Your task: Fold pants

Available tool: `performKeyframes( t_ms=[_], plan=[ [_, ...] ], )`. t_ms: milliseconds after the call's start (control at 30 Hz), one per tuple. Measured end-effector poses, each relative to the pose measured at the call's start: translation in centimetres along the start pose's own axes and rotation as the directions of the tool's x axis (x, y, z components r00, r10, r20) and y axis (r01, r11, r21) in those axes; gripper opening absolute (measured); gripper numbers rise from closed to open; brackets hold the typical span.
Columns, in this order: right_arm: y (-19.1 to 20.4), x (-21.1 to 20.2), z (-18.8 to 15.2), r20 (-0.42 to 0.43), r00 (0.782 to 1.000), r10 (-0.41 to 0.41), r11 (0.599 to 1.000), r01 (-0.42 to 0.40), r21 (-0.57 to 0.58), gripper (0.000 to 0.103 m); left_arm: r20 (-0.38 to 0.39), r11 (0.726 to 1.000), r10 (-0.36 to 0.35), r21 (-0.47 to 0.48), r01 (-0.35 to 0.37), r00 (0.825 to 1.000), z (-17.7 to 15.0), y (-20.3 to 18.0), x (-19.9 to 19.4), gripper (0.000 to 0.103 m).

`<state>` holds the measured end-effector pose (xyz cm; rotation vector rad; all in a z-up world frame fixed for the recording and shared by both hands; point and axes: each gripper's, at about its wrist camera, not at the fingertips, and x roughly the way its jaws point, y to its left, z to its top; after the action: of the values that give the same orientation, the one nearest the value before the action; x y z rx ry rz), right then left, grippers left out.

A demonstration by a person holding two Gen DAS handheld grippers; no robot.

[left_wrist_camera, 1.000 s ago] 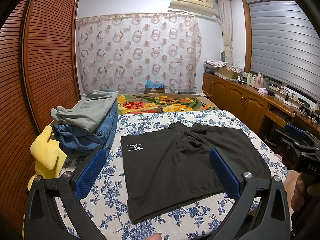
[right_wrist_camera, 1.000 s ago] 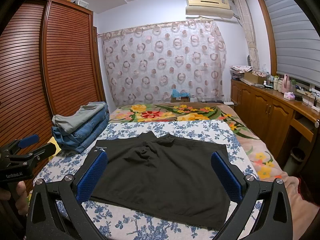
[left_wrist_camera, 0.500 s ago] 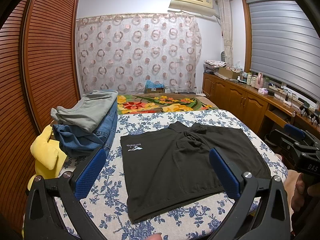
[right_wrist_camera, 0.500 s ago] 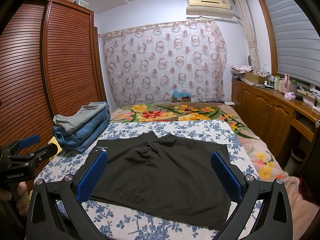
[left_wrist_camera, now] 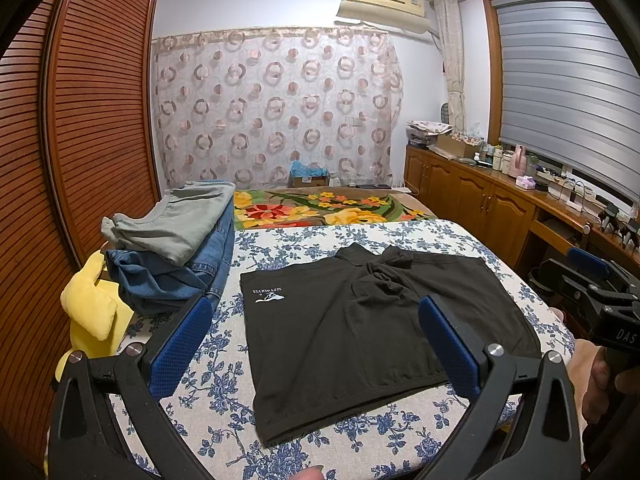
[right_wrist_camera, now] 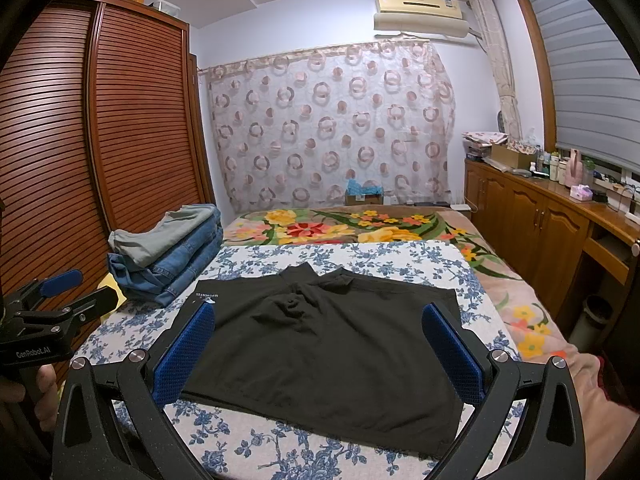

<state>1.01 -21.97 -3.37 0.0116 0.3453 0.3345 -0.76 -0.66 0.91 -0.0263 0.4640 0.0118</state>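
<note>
Black, soft knit is what you are dealing with: the pants (left_wrist_camera: 372,340) lie spread flat on the floral sheet (left_wrist_camera: 224,392), in the middle of the bed, with nothing gripped yet. Working across from your left, a stack of jeans (left_wrist_camera: 168,276) topped by a grey garment (left_wrist_camera: 176,220) sits just beside the pants' left edge, near the white logo (left_wrist_camera: 270,296). Keep your fold clear of that pile.

Your left gripper (left_wrist_camera: 316,344) hovers above the near left part of the cloth, jaws wide and empty. In the middle, the fabric bunches into a rumpled knot (right_wrist_camera: 294,302) toward the far edge; judge it as loose slack that will drag if you lift fast. Your right gripper (right_wrist_camera: 318,350) hangs over the near right side, jaws equally wide, holding nothing.

The cloth looks light and limp, so it should drape and sag between the two holds rather than keep any shape. Pinch a single layer at the near hem, one corner (left_wrist_camera: 266,438) on the left and the other corner (right_wrist_camera: 448,446) on the right, and lift both evenly. The thin fabric may slip from a shallow bite, so take a deep one.
</note>
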Motion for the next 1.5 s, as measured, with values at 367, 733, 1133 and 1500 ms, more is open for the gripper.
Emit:
performKeyframes(
  t_ms=[367,733,1133,1500],
  plan=[
    [-0.1,0.2,-0.1,-0.006,1.0,0.006,1.0,-0.006,-0.004,0.103,-0.014,1.0,-0.001,-0.003,0.001,1.0,0.0,-0.1,0.0,0.103],
    [-1.0,1.5,-0.2,-0.064,0.998,0.004,1.0,-0.004,-0.001,0.103,-0.094,1.0,0.016,-0.022,-0.018,0.995,-1.9,1.0,2.5,0.103],
    [-1.0,3.1,-0.9,-0.163,0.986,-0.024,1.0,0.021,-0.022,0.103,-0.146,0.999,0.026,-0.034,-0.031,0.989,-4.0,2.7,4.6,0.103],
    [-0.9,4.3,-1.3,-0.302,0.952,-0.051,0.998,0.037,-0.052,0.103,-0.238,0.999,0.02,-0.037,-0.03,0.971,-7.3,4.5,6.7,0.103]
  ],
)
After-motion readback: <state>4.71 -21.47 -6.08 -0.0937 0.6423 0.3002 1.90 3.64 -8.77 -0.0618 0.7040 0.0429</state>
